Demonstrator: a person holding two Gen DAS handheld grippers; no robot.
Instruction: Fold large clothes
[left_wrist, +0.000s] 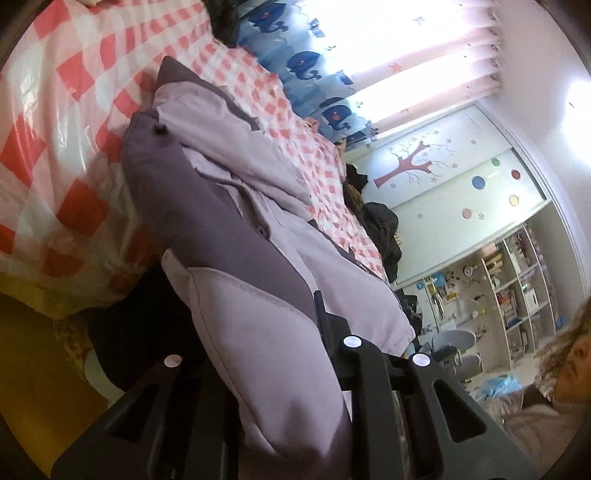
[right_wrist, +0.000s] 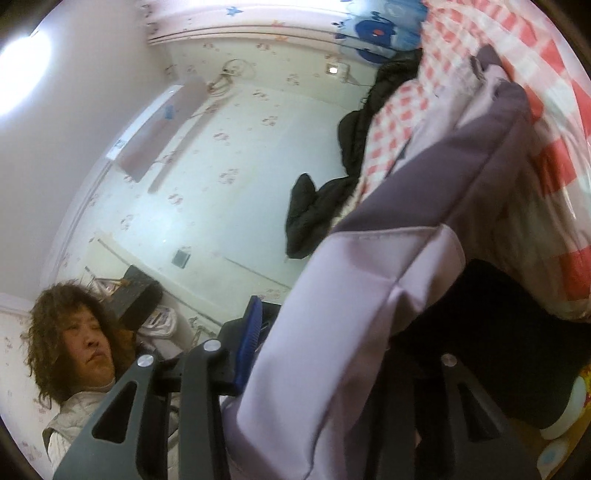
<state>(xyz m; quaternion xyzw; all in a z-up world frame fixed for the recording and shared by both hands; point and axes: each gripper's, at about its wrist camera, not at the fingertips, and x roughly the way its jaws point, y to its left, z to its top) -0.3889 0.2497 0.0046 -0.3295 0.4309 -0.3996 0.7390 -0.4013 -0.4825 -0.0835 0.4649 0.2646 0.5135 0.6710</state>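
Note:
A large lilac and dark purple jacket lies on a bed with a red and white checked plastic cover. Its near end hangs over the bed's edge. My left gripper is shut on the jacket's lilac end, and the cloth fills the gap between its fingers. In the right wrist view the same jacket runs up to the bed. My right gripper is shut on its lilac end beside the blue pad.
Dark clothes are piled on the bed's far side. A person's face is close behind the grippers. Shelves and a curtained window stand beyond the bed. A yellow floor lies below the bed's edge.

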